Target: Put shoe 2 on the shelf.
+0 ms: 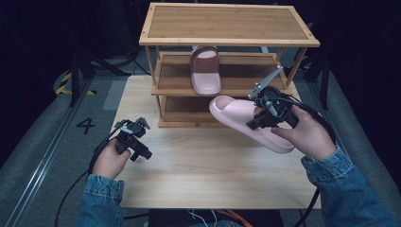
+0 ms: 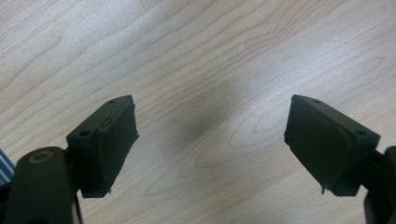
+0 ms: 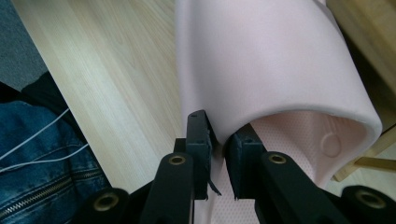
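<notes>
1. Slipper (image 1: 250, 125), pink and thick-soled, is held above the table (image 1: 198, 161) just in front of the wooden rack (image 1: 227, 40), whose middle shelf carries its mate (image 1: 205, 71).
2. The right gripper (image 3: 219, 154) is seen clenched on one edge of the strap, one jaw inside, one outside.
3. The foam is judged light, soft and springy; a thin-edge pinch may let it swing, so a hold near the strap's root is favoured.
4. The left gripper (image 2: 210, 140) is held released over bare tabletop.
</notes>
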`<action>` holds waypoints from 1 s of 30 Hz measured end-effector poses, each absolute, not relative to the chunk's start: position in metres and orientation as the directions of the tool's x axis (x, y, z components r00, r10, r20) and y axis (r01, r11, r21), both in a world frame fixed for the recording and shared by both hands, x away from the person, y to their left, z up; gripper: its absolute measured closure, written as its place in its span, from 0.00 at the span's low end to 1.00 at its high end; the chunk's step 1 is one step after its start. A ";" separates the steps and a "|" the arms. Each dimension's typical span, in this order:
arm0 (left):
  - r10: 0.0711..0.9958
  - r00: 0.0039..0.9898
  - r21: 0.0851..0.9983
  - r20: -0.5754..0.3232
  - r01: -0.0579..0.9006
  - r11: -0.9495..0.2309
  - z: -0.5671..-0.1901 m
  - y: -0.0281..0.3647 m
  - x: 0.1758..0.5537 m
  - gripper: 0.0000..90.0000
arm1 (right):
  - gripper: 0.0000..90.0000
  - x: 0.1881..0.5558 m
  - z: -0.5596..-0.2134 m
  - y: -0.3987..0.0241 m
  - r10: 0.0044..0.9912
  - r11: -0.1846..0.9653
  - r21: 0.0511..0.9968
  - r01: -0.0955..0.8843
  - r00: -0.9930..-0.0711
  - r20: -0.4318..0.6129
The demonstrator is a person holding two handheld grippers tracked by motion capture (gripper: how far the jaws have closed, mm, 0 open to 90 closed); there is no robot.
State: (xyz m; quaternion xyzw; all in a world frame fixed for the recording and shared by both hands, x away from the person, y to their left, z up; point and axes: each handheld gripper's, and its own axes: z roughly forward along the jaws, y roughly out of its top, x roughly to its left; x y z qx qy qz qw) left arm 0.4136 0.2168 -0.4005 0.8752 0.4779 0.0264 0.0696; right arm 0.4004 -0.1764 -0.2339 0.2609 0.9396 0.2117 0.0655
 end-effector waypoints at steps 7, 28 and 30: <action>0.836 0.548 0.146 -0.027 0.830 -0.539 -0.401 0.215 0.414 0.19 | 0.89 0.412 -0.213 -0.174 0.531 0.769 0.442 0.461 -0.846 -0.040; 0.828 0.559 0.135 -0.036 0.824 -0.550 -0.404 0.213 0.415 0.19 | 0.90 0.482 -0.190 -0.181 0.691 0.656 0.481 0.582 -0.719 -0.074; 0.829 0.559 0.133 -0.034 0.824 -0.550 -0.405 0.213 0.415 0.19 | 0.90 0.488 -0.193 -0.181 0.706 0.649 0.483 0.587 -0.701 -0.097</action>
